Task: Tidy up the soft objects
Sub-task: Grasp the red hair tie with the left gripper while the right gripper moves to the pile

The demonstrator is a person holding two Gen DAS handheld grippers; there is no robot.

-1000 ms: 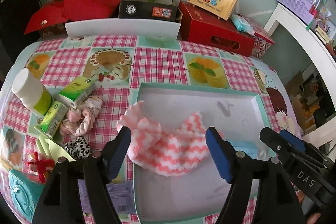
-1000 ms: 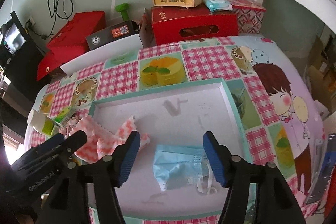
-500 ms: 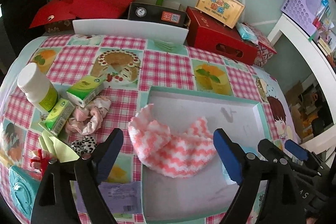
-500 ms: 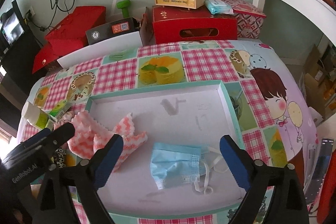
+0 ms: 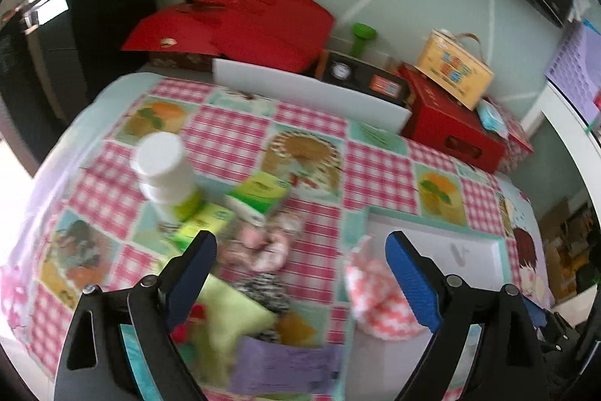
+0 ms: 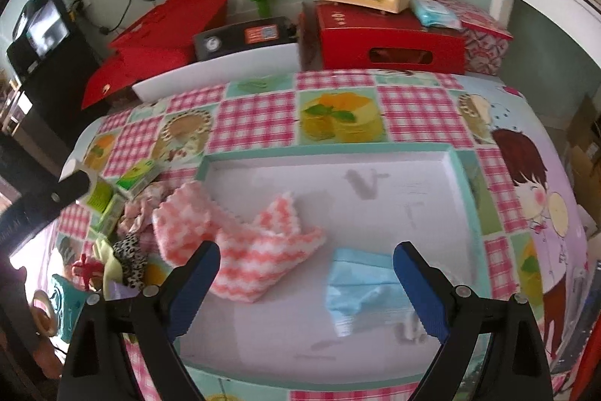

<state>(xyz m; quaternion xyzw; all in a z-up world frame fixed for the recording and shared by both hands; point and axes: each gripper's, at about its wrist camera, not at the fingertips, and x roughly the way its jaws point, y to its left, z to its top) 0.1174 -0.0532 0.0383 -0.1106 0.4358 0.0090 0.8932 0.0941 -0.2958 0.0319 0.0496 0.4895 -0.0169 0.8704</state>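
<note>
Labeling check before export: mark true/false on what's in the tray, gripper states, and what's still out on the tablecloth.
1. The pink-and-white cloth lies fully inside the tray. False: it overhangs the tray's left rim.
2. The blue face mask lies inside the tray. True.
3. The right gripper is shut on the mask. False: it is open and holds nothing.
4. The left gripper is open and empty. True.
5. The pink scrunchie lies in the tray. False: it is on the tablecloth.

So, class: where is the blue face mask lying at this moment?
In the right wrist view, the blue face mask lies inside the white tray, toward its near right, beside the pink-and-white cloth.
</note>
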